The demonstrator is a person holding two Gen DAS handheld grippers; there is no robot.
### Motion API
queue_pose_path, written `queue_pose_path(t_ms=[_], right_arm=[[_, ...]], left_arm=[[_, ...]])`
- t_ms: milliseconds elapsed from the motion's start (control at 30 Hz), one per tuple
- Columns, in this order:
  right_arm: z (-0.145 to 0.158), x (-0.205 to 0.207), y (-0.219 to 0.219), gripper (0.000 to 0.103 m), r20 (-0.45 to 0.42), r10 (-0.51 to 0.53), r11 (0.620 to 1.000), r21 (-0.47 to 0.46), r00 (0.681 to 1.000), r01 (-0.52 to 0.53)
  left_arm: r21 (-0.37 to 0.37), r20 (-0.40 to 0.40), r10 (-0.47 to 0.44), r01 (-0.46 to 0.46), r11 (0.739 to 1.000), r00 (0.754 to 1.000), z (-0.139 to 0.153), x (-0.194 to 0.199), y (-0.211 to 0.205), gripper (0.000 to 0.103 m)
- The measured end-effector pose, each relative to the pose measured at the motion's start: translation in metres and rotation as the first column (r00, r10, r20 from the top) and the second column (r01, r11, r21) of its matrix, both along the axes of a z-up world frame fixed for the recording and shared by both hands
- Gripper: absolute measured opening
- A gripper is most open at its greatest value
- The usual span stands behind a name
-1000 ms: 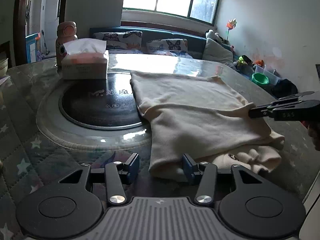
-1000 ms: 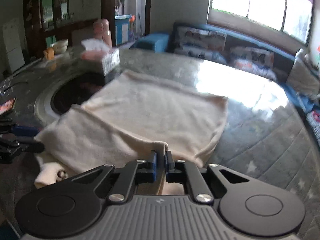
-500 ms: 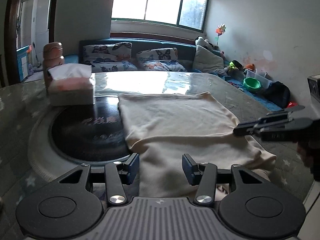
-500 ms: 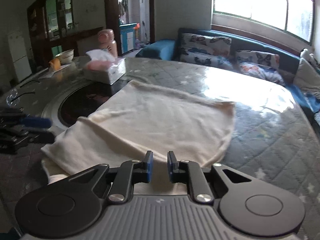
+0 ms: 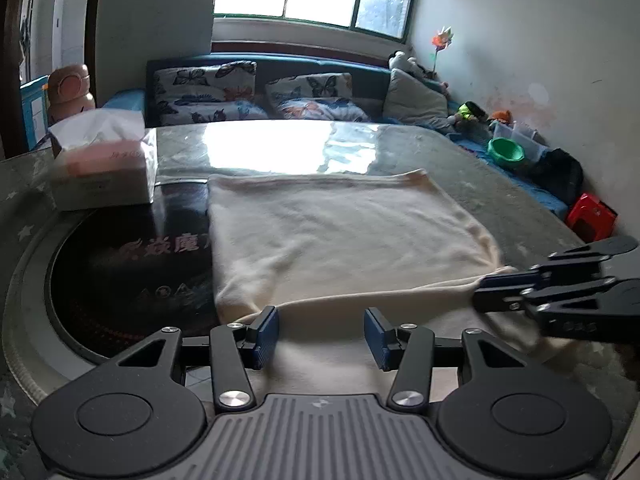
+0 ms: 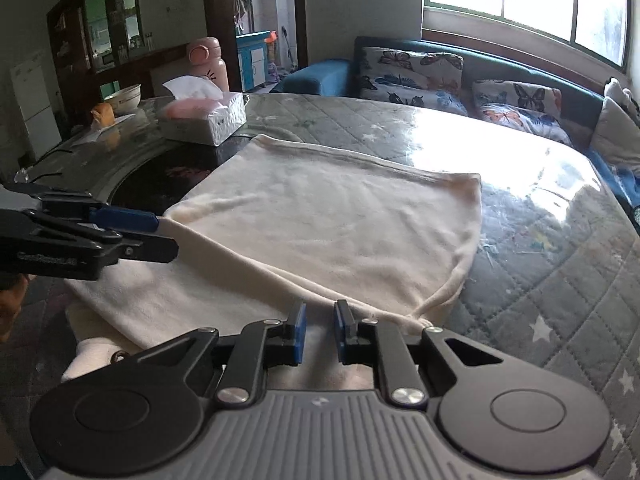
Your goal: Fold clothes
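A cream garment (image 5: 344, 232) lies folded on the round table; it also shows in the right wrist view (image 6: 332, 232). My left gripper (image 5: 320, 336) is open, its jaws wide apart over the garment's near folded edge. Seen from the right wrist view, the left gripper (image 6: 160, 236) sits at that edge's left corner. My right gripper (image 6: 319, 334) is open with a narrow gap, low over the near right part of the garment. In the left wrist view the right gripper (image 5: 480, 294) touches the folded edge's right corner.
A tissue box (image 5: 104, 164) and a pink bottle (image 5: 70, 92) stand at the table's far left. A dark round turntable (image 5: 132, 264) lies under the garment's left side. A sofa with butterfly pillows (image 5: 256, 92) stands beyond the table. A bowl (image 6: 126, 96) sits far left.
My right gripper opened and let go of the cloth it was shut on. Both grippers moved forward and lower along the folded edge. The garment's top layer now lies flatter.
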State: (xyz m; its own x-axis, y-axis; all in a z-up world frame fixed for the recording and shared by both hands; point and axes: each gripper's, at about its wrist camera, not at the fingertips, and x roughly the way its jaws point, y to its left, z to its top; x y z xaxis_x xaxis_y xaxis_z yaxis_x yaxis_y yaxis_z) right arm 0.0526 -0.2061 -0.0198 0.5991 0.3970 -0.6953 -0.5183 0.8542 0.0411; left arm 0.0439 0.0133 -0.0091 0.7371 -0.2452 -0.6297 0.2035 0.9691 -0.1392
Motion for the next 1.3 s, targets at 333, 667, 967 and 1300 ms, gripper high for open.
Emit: queue_pose_path(t_ms=[333, 667, 967, 1300], right_arm=[[0.002, -0.002, 0.004, 0.013, 0.022, 0.026, 0.999, -0.032, 0.999, -0.025], [0.013, -0.039, -0.007, 0.014, 0.015, 0.087, 0.994, -0.071, 0.996, -0.086], [0.012, -0.048, -0.01, 0.016, 0.024, 0.075, 0.996, -0.047, 0.997, -0.074], [0.015, -0.065, -0.011, 0.022, 0.048, 0.106, 0.992, -0.076, 0.993, -0.102]], left_arm=[[0.058, 0.02, 0.002, -0.003, 0.998, 1.0, -0.004, 0.002, 0.0, 0.051], [0.084, 0.063, -0.074, 0.069, 0.994, 0.995, 0.005, -0.041, -0.005, 0.055], [0.165, 0.063, -0.09, 0.079, 0.983, 0.994, -0.004, -0.055, -0.013, 0.06], [0.181, 0.084, -0.176, 0.159, 0.971, 0.981, 0.013, -0.093, -0.018, 0.065]])
